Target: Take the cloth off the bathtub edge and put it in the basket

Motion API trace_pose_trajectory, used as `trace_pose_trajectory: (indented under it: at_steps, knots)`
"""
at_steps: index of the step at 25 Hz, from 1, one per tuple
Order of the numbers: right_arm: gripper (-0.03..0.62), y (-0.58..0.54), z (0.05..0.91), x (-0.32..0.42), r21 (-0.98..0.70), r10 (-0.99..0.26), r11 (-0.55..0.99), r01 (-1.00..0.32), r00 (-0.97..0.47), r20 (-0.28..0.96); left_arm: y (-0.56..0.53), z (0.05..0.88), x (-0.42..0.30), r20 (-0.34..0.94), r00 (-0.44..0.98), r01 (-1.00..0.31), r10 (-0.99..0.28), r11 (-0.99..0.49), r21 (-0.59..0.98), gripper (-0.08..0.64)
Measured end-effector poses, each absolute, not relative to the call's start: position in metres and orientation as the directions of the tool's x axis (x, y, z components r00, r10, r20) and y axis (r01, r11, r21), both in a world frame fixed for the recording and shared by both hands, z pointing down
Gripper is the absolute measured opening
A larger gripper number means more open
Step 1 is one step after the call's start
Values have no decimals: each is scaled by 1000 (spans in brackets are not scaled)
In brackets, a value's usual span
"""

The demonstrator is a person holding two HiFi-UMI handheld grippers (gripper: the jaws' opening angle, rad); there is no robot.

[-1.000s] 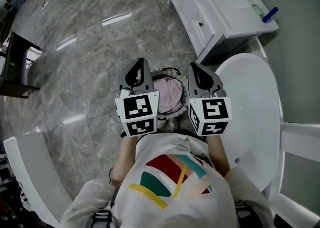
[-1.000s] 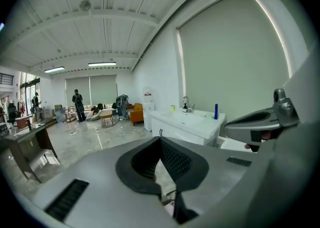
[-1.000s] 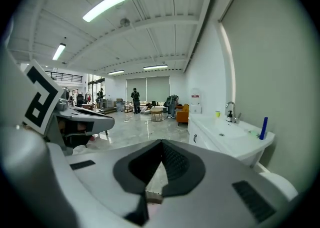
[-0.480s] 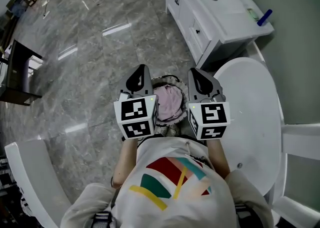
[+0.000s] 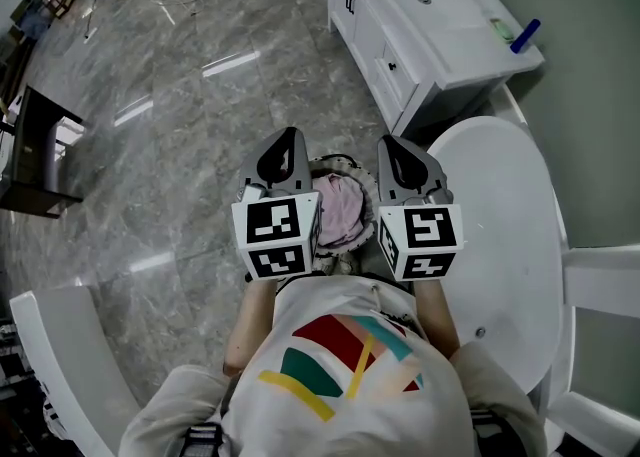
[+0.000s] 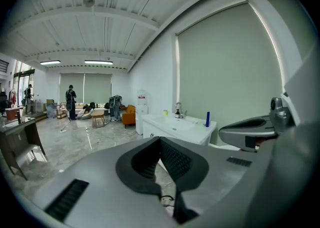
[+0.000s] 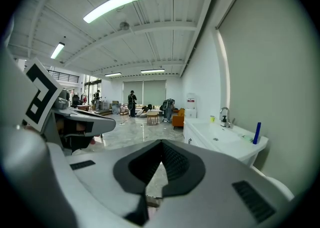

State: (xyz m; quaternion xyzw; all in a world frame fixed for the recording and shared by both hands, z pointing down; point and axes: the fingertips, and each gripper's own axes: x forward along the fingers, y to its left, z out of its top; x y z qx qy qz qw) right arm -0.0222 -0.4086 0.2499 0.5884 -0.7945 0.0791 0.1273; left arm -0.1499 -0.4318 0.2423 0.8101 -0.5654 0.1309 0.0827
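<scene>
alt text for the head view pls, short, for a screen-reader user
From above: a person holds the left gripper and the right gripper side by side, both shut and empty, and a basket with a pink cloth in it shows between them. A white bathtub lies at right and a white vanity at upper right, on a grey marble floor.

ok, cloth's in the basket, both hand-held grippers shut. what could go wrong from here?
1. The cloth bulges in the basket; its edges are hidden, so part may hang out.
2. The left hand-held gripper and right hand-held gripper, both shut and empty, flank the basket closely; a careless move could tip it.
3. The bathtub sits close on the right; a swing might hit it.
</scene>
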Motion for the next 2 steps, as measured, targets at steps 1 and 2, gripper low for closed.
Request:
trace_pose_trajectory:
  at_steps: [1,2]
  knots:
    - [12,-410,248,-22,26,-916,293,-956,-273,292,-433,242,-150,304,331,-938,-893,-348,-2,18]
    - [12,-411,247,-21,28,-918,291,-956,-271,289,-434,242,-149,303,335,-937,-892,-349,11,18]
